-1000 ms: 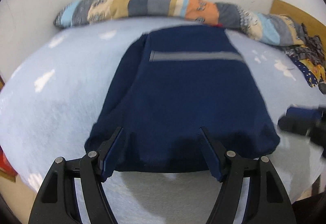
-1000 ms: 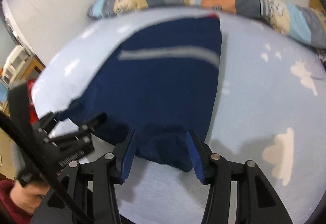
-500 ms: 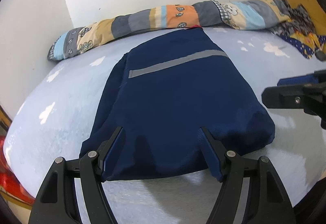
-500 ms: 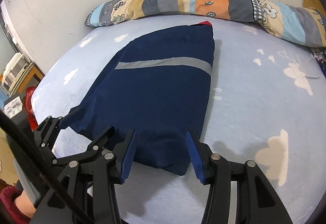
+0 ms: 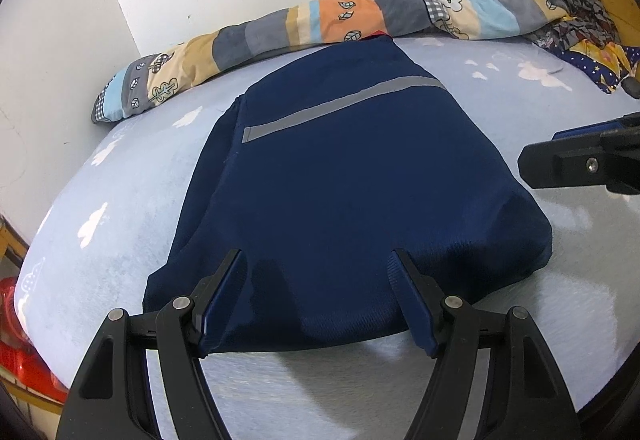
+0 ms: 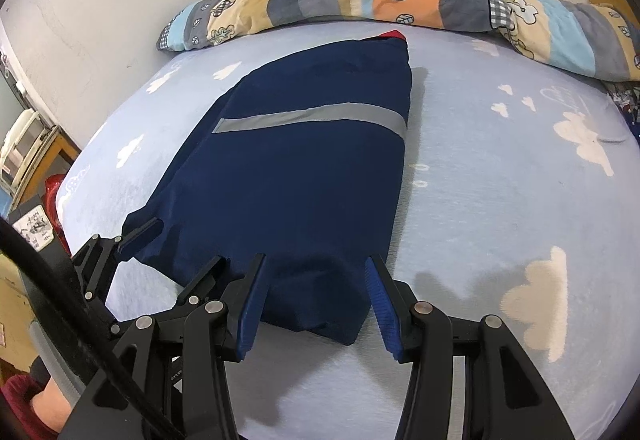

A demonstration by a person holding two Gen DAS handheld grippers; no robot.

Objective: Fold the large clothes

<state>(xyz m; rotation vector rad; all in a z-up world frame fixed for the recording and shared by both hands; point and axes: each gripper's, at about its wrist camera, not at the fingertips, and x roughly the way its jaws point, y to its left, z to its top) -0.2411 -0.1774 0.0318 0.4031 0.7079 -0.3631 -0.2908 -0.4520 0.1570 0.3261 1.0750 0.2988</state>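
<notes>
Left claw [image 5: 316,280] spread, empty, poised over near hem of folded navy jacket [image 5: 352,192]. Right claw [image 6: 316,284] likewise spread at its near corner. Jacket lies mid-bed [image 6: 500,200], collar toward patchwork bolster [image 6: 400,0] along far edge.

We see a bed [image 6: 500,208] in a pale blue cloud-print sheet. A folded navy garment [image 6: 296,176] lies near its middle; a patchwork bolster [image 6: 400,0] runs along the far edge.

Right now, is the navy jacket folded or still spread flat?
Folded. The navy jacket lies on the bed as a narrow padded bundle, no sleeves sticking out, its grey stripe running across the top.
</notes>
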